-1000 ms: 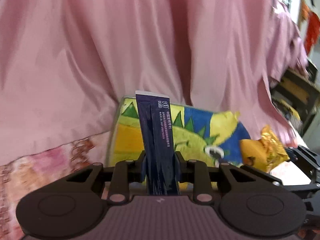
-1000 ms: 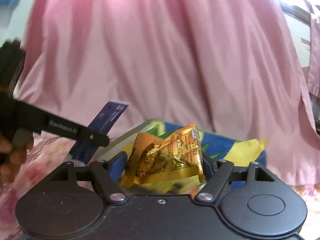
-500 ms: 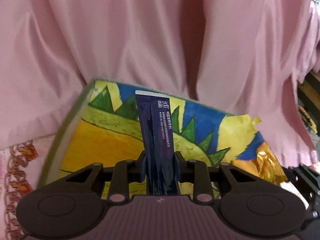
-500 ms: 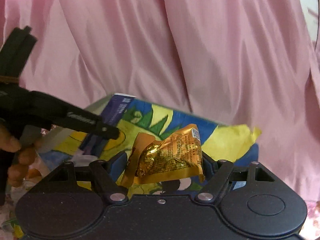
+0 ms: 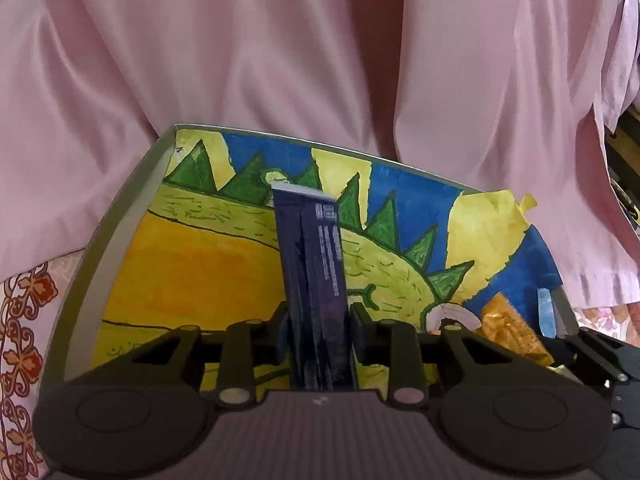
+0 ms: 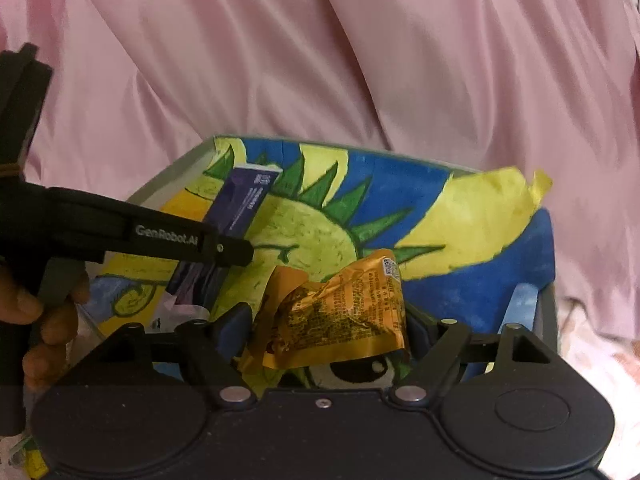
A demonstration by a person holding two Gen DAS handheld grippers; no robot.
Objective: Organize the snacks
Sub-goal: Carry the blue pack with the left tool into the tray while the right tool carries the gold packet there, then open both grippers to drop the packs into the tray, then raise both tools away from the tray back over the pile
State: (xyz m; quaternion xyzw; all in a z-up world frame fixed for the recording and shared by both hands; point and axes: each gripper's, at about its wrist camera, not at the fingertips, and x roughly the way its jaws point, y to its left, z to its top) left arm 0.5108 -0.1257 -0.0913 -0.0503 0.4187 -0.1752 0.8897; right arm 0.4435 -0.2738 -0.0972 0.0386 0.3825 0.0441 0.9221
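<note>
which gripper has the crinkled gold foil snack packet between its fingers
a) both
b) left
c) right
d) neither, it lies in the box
c: the crinkled gold foil snack packet sits between the fingers of the right gripper, whose jaws are opening, above the painted yellow-and-blue box.

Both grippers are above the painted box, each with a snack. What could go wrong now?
1. The left gripper is opening, and the tall dark blue packet stands upright between its fingers, so it may topple crookedly.
2. The right gripper is opening too; the crumpled gold packet sits near the painted box's right wall and might catch there.
</note>
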